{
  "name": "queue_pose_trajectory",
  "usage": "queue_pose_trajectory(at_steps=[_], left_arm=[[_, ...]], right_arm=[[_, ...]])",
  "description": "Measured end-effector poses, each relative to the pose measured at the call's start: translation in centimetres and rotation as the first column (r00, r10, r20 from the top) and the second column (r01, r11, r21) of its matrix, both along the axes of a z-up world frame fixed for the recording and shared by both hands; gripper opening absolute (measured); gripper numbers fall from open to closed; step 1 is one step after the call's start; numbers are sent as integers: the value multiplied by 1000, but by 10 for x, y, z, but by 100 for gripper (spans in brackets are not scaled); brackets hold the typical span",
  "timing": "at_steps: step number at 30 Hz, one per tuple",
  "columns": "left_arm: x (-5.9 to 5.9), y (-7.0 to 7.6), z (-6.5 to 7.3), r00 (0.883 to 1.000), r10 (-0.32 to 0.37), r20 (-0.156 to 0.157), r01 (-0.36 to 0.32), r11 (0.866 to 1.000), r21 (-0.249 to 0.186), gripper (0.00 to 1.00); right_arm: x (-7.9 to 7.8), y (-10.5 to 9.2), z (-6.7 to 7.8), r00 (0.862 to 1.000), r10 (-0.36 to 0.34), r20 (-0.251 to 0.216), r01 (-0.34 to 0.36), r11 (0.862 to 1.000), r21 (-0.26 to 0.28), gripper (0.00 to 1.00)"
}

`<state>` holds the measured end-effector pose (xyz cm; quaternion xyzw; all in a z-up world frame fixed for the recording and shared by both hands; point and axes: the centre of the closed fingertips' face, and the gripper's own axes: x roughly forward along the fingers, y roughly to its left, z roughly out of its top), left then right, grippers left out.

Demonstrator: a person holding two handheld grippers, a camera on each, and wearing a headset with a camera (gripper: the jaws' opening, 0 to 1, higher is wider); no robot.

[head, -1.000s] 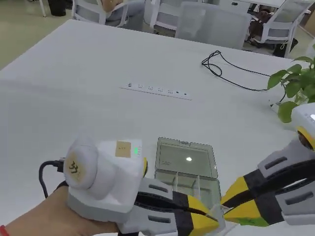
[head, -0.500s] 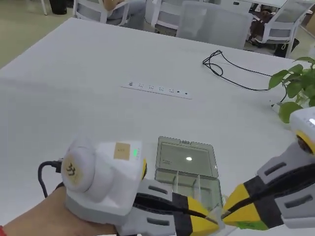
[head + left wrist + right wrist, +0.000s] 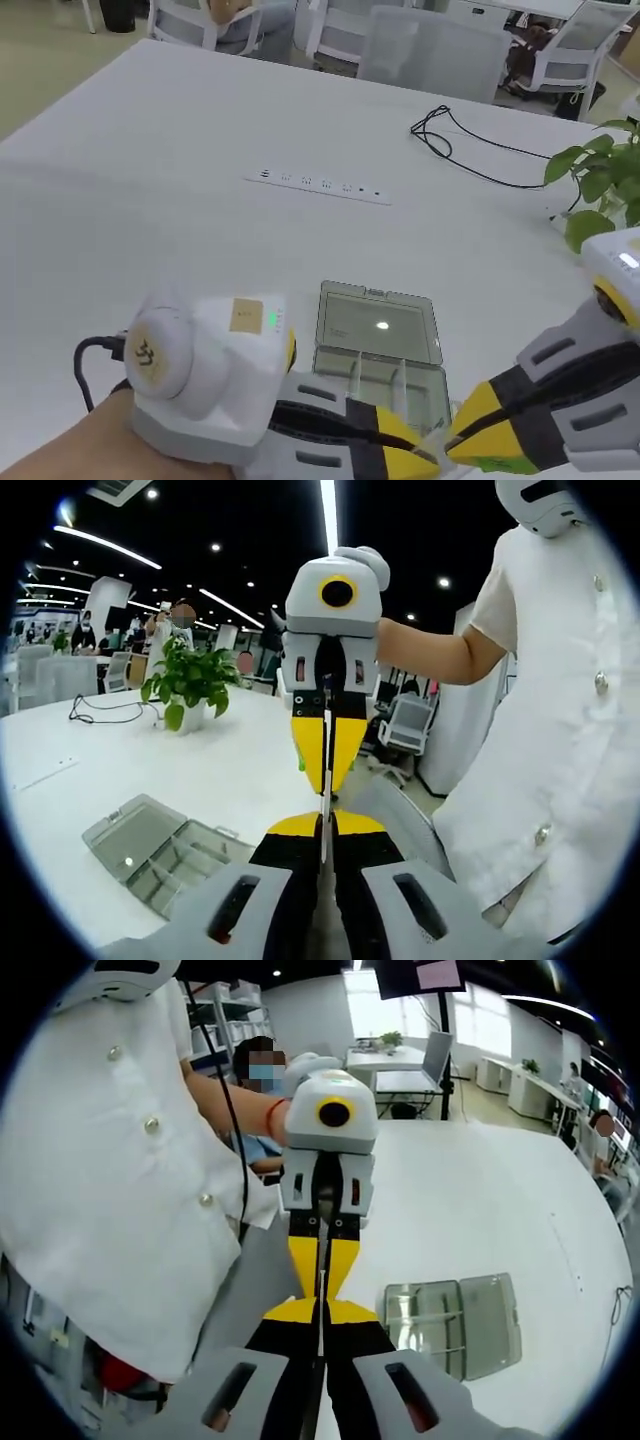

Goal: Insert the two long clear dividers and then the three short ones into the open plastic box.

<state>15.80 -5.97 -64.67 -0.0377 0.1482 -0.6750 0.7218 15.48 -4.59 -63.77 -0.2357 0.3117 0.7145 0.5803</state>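
At the lower edge of the head view, two tongs meet tip to tip just below and to the right of the open plastic box [image 3: 425, 385]. The left tongs [image 3: 323, 828] come in from the lower left, carried in a hand [image 3: 90, 450]. The right tongs [image 3: 320, 1308] come in from the lower right. Both pairs of jaws are pressed together on one clear divider [image 3: 325, 805]. Each grips an opposite end, so the thin piece spans the short gap between the yellow tips. In both gripper views it appears edge-on as a fine pale line, and its length is hard to judge. It hangs above the table [image 3: 200, 150], clear of the box.

One box lies on the white table, its lid [image 3: 380, 320] folded flat toward the top of the frame. Two long dividers [image 3: 355, 374] stand upright in the base, splitting it into three lanes. Higher in the frame lies one white power strip [image 3: 320, 185]. One looped black cable [image 3: 450, 135] lies at upper right, and one green plant [image 3: 600, 185] stands at the right edge.
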Motion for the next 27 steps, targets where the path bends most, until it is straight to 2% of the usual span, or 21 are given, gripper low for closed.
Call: queue_pose_trajectory(at_steps=[9, 16, 18, 27], left_arm=[[2, 2, -4, 1000, 16, -24, -16, 1000, 4, 3], [7, 8, -7, 998, 52, -30, -51, 999, 14, 10], [8, 10, -10, 997, 63, -44, -62, 998, 21, 13], [16, 21, -19, 990, 131, -45, -129, 991, 41, 27]], right_arm=[[3, 0, -1, 1000, -6, 6, 6, 1000, -1, 3], [7, 0, 0, 1000, -20, 13, 20, 1000, 1, 3], [9, 0, 0, 1000, -26, 17, 26, 1000, 3, 3], [21, -2, -1, 996, -74, 43, 74, 997, 1, 3]])
